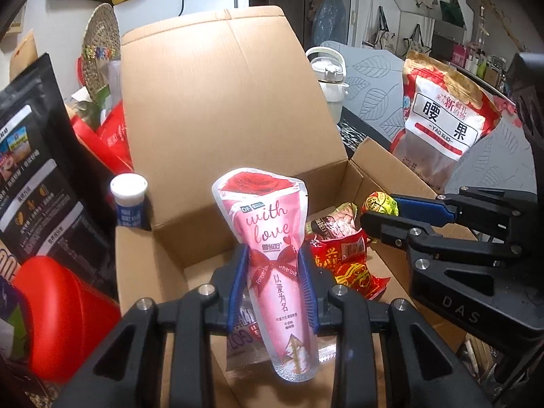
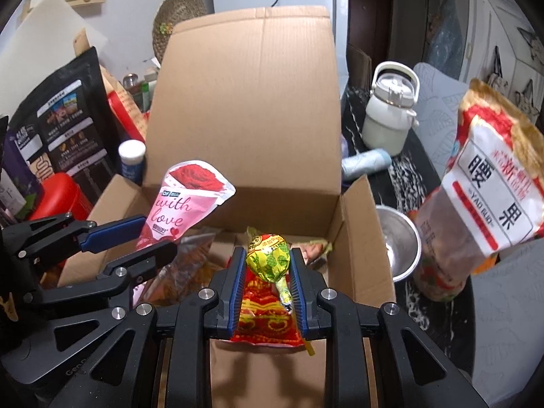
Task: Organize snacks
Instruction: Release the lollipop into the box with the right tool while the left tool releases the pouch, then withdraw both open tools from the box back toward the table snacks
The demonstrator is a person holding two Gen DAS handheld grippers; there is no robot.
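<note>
I hold two snacks over the open cardboard box, and everything turns on that box. My left gripper is clamped on a pink cone-shaped packet around its waist; the packet's long axis runs along my fingers, its wide rose-printed end pointing away toward the box's tall back flap. My right gripper is squeezed onto a lollipop in yellow-green foil, its round head just past the fingertips and its stick trailing back toward me.

Both hands tilt downward above the box's near half, the left one toward its left wall, the right one toward its right wall, and neither looks clearly closer to the floor. Inside the box, below the lollipop, lies a red wrapper with a few other packets beside it; the left part of the box floor is barer. The side flaps splay outward, so the opening is wide. A cashew bag stands outside the box's right wall, and a black pouch outside its left. I judge the next move is to lower and let go.
</note>
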